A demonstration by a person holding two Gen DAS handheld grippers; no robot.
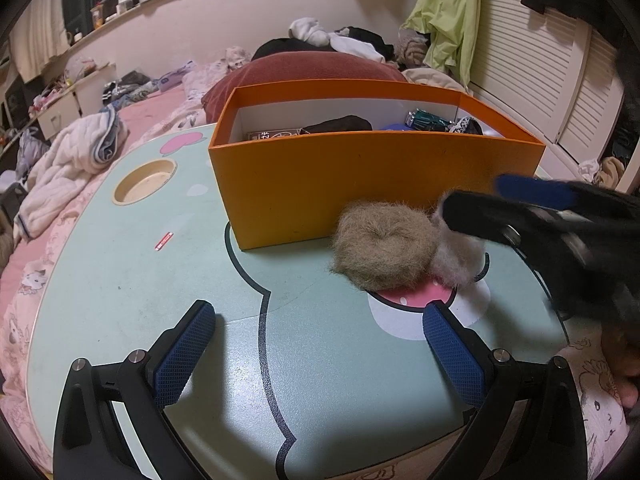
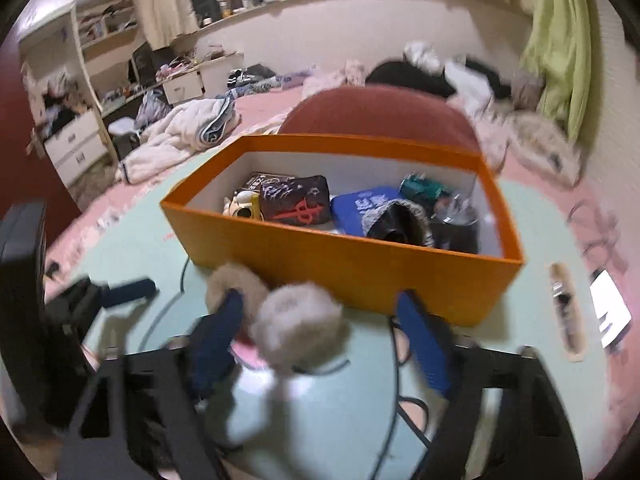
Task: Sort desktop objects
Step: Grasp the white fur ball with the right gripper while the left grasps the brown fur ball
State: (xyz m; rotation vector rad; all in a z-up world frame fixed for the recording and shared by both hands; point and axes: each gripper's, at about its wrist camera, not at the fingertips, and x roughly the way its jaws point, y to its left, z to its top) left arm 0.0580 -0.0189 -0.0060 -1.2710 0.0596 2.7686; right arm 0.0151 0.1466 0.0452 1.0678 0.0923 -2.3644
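Right gripper [image 2: 320,300]: jaws stand apart, not clamped. A grey puff [image 2: 300,324] sits between them, against the left finger and clear of the right finger; the view is blurred, so firm contact cannot be confirmed. A brown puff [image 2: 236,280] lies just beyond the left finger, touching the grey one. In the left wrist view the right gripper [image 1: 480,200] enters from the right, its near finger over the grey puff [image 1: 460,260]. The brown puff [image 1: 382,244] is just left of it, and both rest on the table [image 1: 160,280]. Whether the two puffs are joined cannot be told. Left gripper [image 1: 320,312]: jaws wide open, nothing between them, at the near edge of the table, well short of the puffs. An orange box [image 1: 360,184] stands just behind the puffs, open at the top. Inside it are a dark pouch [image 2: 296,204] at the left, a blue item [image 2: 360,204] in the middle and a teal packet [image 2: 424,190] at the far right. A round recess [image 1: 145,182] is sunk in the table at the far left, with a small red strip [image 1: 164,241] lying nearer. A lit phone [image 2: 610,308] lies at the right edge. A red cushion [image 1: 312,72] sits behind the box.
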